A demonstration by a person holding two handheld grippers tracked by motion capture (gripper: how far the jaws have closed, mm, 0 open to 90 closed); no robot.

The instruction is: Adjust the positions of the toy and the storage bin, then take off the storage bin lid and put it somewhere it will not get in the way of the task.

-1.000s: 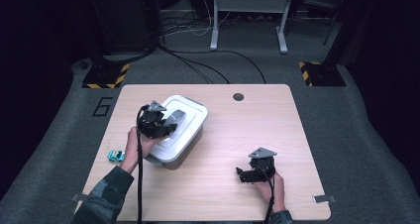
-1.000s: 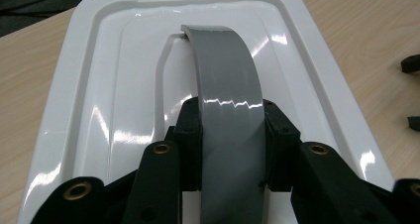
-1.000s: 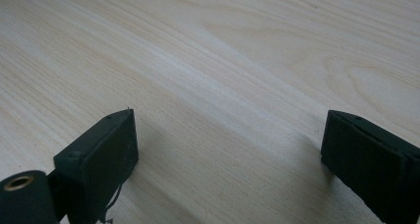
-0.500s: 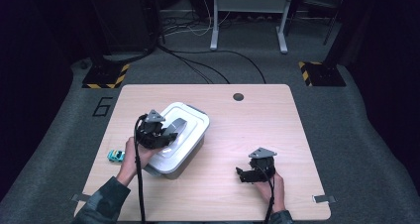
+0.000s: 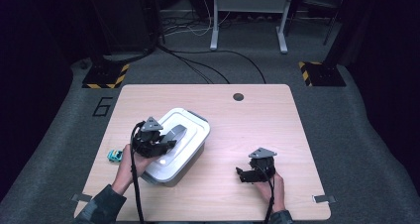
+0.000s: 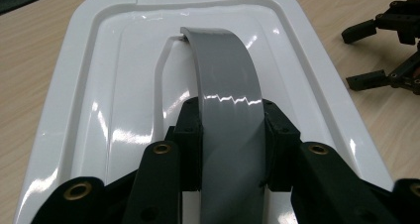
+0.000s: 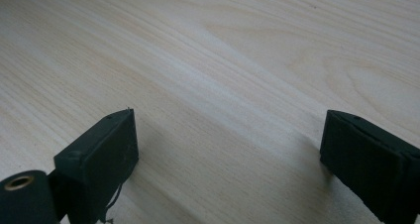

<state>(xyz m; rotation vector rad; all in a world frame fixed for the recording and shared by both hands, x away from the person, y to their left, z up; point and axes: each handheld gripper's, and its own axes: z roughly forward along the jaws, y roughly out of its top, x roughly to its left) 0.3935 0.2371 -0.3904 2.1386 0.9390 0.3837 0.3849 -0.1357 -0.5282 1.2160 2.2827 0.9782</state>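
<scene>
The white lidded plastic storage box (image 5: 176,147) sits on the pale wooden table (image 5: 257,120) at its left-centre, turned a little askew to the table's edges. The left gripper (image 5: 157,143) has its jaws clamped across the box's broad grey plastic carrying handle (image 6: 225,80), one pad on each edge of the strap, as the left gripper view shows plainly. The handle arches up clear of the glossy white lid (image 6: 114,90), so the grip is on the strap alone and not on the lid.

To carry this step well, keep the pull in line with the handle's arch: a sideways drag would twist the strap between the pads and let the box swing round. The grip sits near one end of the handle (not its middle), so the box will likely tip if lifted; sliding it on the wood seems the safer choice. Whether the lid is latched to the body I cannot tell from these views, so lift gently at first.

The right gripper (image 5: 246,173) rests low over bare wood at the table's near right, jaws spread wide with nothing between them, well apart from the box. A small teal toy car (image 5: 115,155) lies just beside the left hand (image 5: 136,165), near the table's left edge; keep the box from sweeping into it.
</scene>
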